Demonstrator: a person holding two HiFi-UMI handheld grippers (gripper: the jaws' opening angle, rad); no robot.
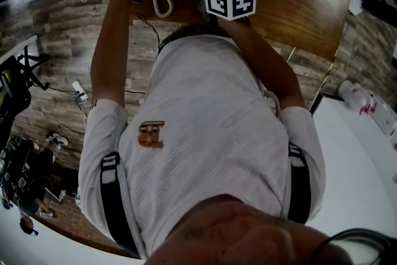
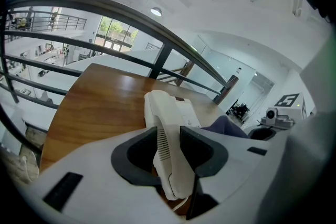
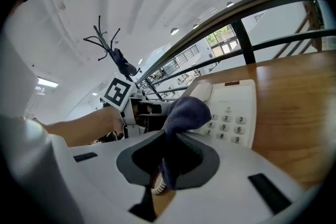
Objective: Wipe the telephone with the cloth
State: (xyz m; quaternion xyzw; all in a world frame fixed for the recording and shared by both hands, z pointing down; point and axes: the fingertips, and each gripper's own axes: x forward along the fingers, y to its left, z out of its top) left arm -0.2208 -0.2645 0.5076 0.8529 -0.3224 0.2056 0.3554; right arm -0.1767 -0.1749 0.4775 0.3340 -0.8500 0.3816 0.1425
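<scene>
Your arms (image 1: 107, 40) stretch toward the frame's top; your left gripper (image 2: 169, 150) clamps the handset (image 2: 161, 113), your right gripper (image 3: 168, 157) the cloth (image 3: 189, 112).

site: office/lab mezzanine | indicated by: steel railing (image 2: 161, 61), recessed ceiling lights (image 2: 156, 11), desk telephone (image 3: 233, 107), wooden table (image 2: 100, 97), gear piled on floor (image 1: 25, 177)

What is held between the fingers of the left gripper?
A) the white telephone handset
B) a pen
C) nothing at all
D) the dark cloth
A: in the left gripper view, the left gripper has its fingers closed on the white handset, while the dark cloth sits in the right gripper.
</scene>
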